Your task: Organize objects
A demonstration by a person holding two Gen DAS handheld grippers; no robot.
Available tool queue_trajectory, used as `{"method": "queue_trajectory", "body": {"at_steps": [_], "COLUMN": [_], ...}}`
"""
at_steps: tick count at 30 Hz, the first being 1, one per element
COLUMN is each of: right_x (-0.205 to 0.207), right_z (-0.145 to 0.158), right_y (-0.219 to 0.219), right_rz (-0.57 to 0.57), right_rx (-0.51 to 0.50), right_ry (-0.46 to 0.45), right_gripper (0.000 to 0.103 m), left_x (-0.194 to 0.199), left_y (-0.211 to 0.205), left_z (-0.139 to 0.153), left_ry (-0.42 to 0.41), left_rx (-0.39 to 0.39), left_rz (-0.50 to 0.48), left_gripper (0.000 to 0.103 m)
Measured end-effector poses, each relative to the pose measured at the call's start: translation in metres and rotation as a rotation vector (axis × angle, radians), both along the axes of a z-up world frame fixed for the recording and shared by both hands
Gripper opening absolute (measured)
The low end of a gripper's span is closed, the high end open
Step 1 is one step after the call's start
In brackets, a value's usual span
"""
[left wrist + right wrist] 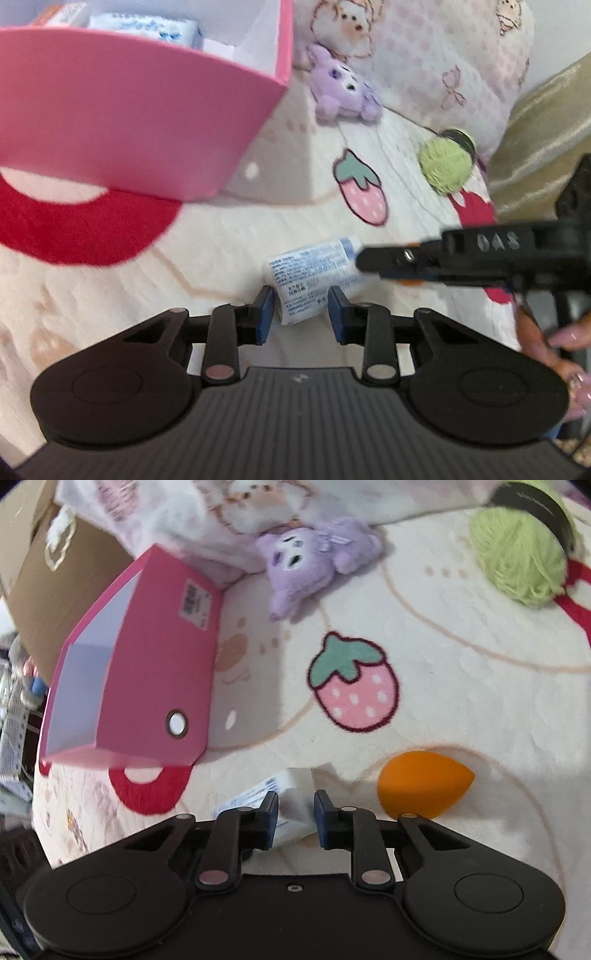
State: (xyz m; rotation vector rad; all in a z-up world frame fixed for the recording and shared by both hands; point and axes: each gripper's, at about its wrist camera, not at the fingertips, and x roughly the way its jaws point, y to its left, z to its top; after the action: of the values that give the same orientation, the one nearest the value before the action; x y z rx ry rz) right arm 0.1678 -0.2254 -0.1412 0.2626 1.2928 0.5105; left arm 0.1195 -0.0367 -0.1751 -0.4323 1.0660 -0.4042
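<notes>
The white tissue pack [314, 280] is laid flat on the strawberry-print blanket [221, 258], its long axis running diagonally from the left gripper [301, 314] to the right gripper [295, 818]. Each end is clamped by one gripper's closed blue pads. Nearby are seen a pink box [147, 672], an orange sponge [421, 782], green yarn [521, 554] and a purple plush [306, 557].

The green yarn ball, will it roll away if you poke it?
Probably a little. The green yarn ball looks round, so it could roll, but the fuzzy blanket may slow it. It looks soft and light, likely squashing when squeezed.
</notes>
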Motion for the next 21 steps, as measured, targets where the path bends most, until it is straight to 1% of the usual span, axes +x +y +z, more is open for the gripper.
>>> {"method": "queue_trajectory", "body": {"at_steps": [1, 5, 7, 8, 9, 11, 13, 14, 17, 19, 20, 21], "right_x": [-0.001, -0.004, -0.009, -0.012, -0.013, -0.015, -0.018, -0.020, -0.020, -0.022, -0.024, -0.027], "right_z": [0.000, -0.005, -0.007, -0.006, -0.005, -0.003, -0.006, -0.007, -0.008, -0.008, -0.008, -0.008], "right_y": [0.002, 0.009, 0.012, 0.013, 0.015, 0.022, 0.031, 0.034, 0.035, 0.038, 0.039, 0.041], "right_rz": [0.015, 0.053, 0.060, 0.069, 0.082, 0.130, 0.180, 0.195, 0.208, 0.215, 0.221, 0.243], "right_rx": [-0.007, -0.069, -0.125, -0.137, -0.137, -0.122, -0.158, -0.169, -0.166, -0.163, -0.167, -0.170], "right_ry": [-0.006, -0.018, -0.045, -0.062, -0.076, -0.119, -0.147, -0.155, -0.167, -0.198, -0.211, -0.222], "right_gripper": [0.025, 0.025, 0.028, 0.029, 0.029, 0.035, 0.036, 0.040, 0.044, 0.045, 0.049, 0.061], "left_x": [0.002, 0.005, 0.005, 0.005, 0.005, 0.006, 0.008, 0.010, 0.014, 0.016, 0.018, 0.019], "left_y": [0.000, 0.006, 0.007, 0.006, 0.006, 0.005, 0.007, 0.008, 0.013, 0.016, 0.018, 0.020], "left_z": [-0.002, -0.008, -0.005, -0.004, -0.003, -0.003, -0.006, -0.008, -0.012, -0.014, -0.016, -0.018], "left_ry": [0.005, 0.030, 0.027, 0.023, 0.019, 0.021, 0.028, 0.034, 0.052, 0.058, 0.063, 0.071], "left_rx": [0.008, -0.019, -0.020, -0.017, -0.013, -0.015, -0.029, -0.040, -0.075, -0.084, -0.089, -0.108], "left_rz": [0.010, 0.033, 0.032, 0.027, 0.025, 0.035, 0.049, 0.060, 0.086, 0.100, 0.109, 0.116], "left_gripper": [0.026, 0.024, 0.024, 0.024, 0.024, 0.024, 0.024, 0.024, 0.024, 0.021, 0.022, 0.023]}}
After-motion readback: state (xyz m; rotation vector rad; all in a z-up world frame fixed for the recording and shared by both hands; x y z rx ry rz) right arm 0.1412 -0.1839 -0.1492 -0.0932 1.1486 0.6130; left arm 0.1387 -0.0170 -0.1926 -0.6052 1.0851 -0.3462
